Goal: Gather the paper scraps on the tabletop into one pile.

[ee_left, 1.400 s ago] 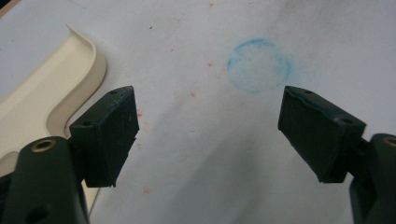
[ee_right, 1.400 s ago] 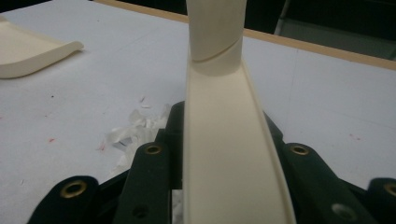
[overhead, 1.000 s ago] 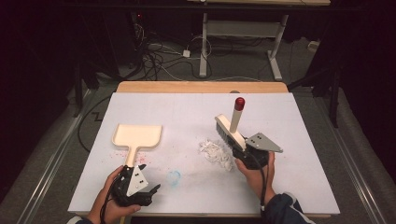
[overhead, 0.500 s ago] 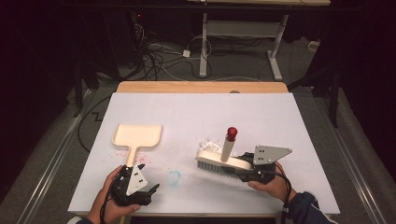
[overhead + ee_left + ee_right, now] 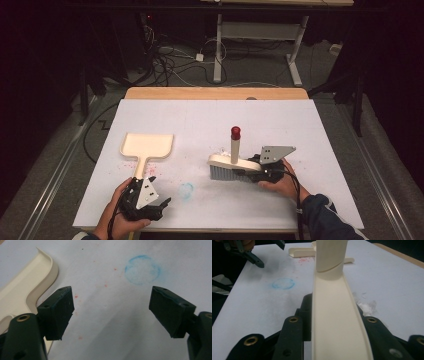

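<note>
Moved: brush (image 5: 231, 167) has gone from tilted over white debris to flat, bristles down on bench (image 5: 210, 120), shifted toward bench centre; debris pile now hidden behind it in high view.
L gripper (image 5: 161, 204): near edge, same spot as before, jaws wide, nothing between; handle of dustpan (image 5: 146, 146) just beside its left jaw.
R gripper (image 5: 254, 172): jaws clamped on brush body, near end.
Blue ring (image 5: 186, 190): on bench btwn grippers.
Debris (image 5: 367, 307): white bits beside brush.
Dustpan: far-left, flat, pan end away from person.
</note>
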The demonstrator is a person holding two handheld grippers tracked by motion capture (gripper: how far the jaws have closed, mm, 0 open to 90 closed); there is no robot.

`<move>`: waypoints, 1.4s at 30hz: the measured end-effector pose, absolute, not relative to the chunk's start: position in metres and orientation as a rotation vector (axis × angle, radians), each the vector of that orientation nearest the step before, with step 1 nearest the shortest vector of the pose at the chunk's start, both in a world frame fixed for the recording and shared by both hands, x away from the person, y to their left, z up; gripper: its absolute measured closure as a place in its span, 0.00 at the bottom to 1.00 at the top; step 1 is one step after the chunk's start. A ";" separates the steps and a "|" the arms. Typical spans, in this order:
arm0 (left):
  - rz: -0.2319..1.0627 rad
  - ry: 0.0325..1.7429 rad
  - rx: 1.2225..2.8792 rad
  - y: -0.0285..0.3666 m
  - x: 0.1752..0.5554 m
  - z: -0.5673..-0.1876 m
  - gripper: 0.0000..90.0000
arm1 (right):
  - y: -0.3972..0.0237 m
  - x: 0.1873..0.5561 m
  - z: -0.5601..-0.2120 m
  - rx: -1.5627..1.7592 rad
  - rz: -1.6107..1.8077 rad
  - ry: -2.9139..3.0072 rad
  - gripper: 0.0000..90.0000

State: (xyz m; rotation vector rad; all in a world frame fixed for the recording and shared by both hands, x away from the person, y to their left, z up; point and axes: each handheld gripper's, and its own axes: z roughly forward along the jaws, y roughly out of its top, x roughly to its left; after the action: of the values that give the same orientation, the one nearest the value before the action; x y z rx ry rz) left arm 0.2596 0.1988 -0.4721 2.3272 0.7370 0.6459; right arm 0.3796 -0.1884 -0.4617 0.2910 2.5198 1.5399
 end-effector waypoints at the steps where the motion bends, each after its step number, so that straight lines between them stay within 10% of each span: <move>1: 0.646 0.737 2.327 0.199 0.260 -0.472 0.22 | -0.187 0.381 -0.461 0.286 1.547 2.515 0.75; 20: 0.640 0.755 2.320 0.199 0.261 -0.472 0.22 | -0.191 0.404 -0.417 0.426 1.613 2.325 0.75; 42: 0.611 0.764 2.331 0.201 0.265 -0.476 0.22 | -0.144 0.472 -0.455 0.374 1.476 2.511 0.75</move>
State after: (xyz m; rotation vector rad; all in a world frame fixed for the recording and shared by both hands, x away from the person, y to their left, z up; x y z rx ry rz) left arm 0.2647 0.2013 -0.4764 2.3312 0.7635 0.6109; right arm 0.4716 -0.1439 -0.4555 0.3744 2.5108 1.4765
